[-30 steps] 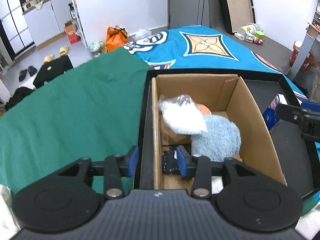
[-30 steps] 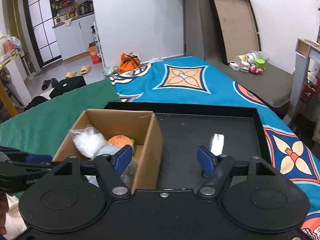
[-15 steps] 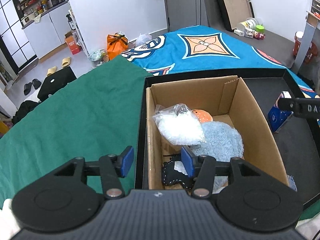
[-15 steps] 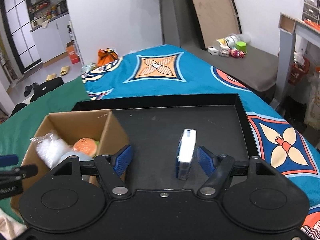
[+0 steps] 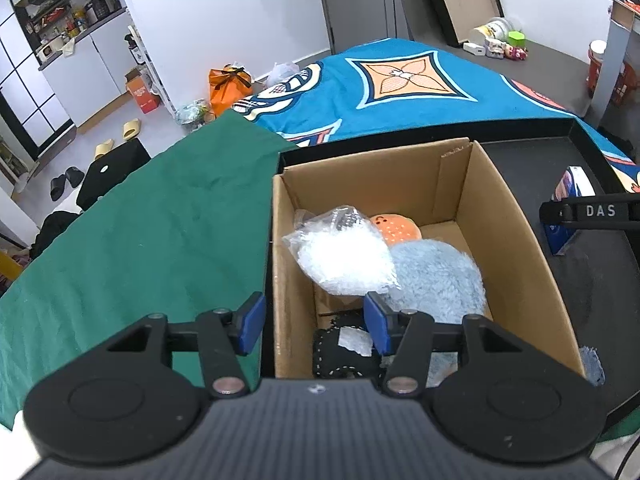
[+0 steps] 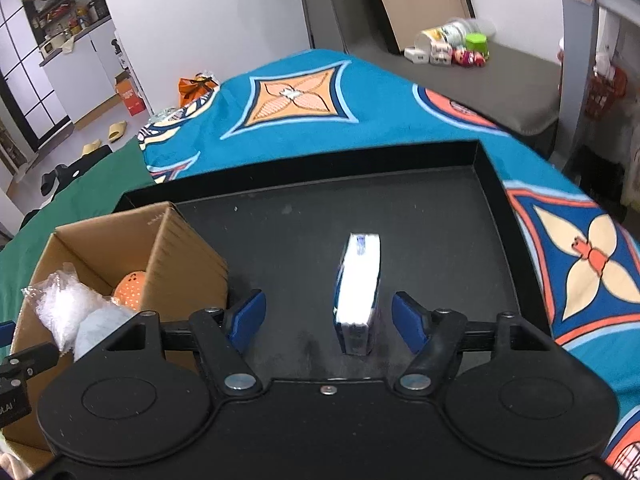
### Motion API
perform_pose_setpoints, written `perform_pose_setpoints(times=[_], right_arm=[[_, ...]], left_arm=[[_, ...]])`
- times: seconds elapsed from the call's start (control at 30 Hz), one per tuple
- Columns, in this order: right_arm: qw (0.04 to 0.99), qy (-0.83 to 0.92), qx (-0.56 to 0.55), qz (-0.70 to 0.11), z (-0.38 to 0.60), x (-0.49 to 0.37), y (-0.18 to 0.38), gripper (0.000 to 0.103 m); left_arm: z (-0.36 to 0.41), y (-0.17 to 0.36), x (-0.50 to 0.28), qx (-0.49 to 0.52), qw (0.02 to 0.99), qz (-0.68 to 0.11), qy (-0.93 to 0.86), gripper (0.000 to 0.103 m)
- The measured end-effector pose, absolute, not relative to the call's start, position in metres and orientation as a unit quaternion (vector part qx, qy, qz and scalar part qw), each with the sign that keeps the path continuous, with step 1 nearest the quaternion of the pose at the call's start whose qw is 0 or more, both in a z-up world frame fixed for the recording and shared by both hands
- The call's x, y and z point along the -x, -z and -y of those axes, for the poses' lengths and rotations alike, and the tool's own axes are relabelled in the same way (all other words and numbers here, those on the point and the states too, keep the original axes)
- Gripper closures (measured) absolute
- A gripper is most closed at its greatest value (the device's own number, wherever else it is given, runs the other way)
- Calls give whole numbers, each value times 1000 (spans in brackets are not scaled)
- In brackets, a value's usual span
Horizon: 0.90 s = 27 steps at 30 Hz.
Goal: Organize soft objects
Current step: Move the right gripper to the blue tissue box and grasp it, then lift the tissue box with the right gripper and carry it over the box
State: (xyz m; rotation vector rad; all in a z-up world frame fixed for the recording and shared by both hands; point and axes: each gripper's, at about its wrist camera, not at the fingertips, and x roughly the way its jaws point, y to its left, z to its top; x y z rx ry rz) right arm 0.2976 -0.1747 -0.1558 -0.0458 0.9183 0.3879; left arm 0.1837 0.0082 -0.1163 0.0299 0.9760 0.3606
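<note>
Underneath, black tray on patterned blue bedspread.

Both wrist views overlook the cardboard box.

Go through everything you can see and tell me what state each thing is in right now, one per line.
cardboard box: open, upright on the tray, partly filled
white fluffy bag: in the box, on top
blue plush: in the box
orange plush: in the box, mostly covered
tissue pack: on edge on the black tray, ungripped
left gripper: open, empty
right gripper: open, straddling the pack
</note>
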Motion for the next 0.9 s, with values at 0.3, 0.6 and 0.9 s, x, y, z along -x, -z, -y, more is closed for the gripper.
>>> perform_pose_setpoints(times=[0.3, 0.6, 0.9], right_arm=[[881, -178, 6, -437, 191, -295, 162, 84], [892, -179, 18, -415, 203, -281, 146, 84], [899, -186, 16, -397, 195, -271, 112, 84]], left_arm=[[-3, 120, -184, -24, 865, -472, -170, 49], [-6, 116, -182, -14, 867, -467, -174, 49], [-11, 111, -176, -1, 872, -458, -173, 49]])
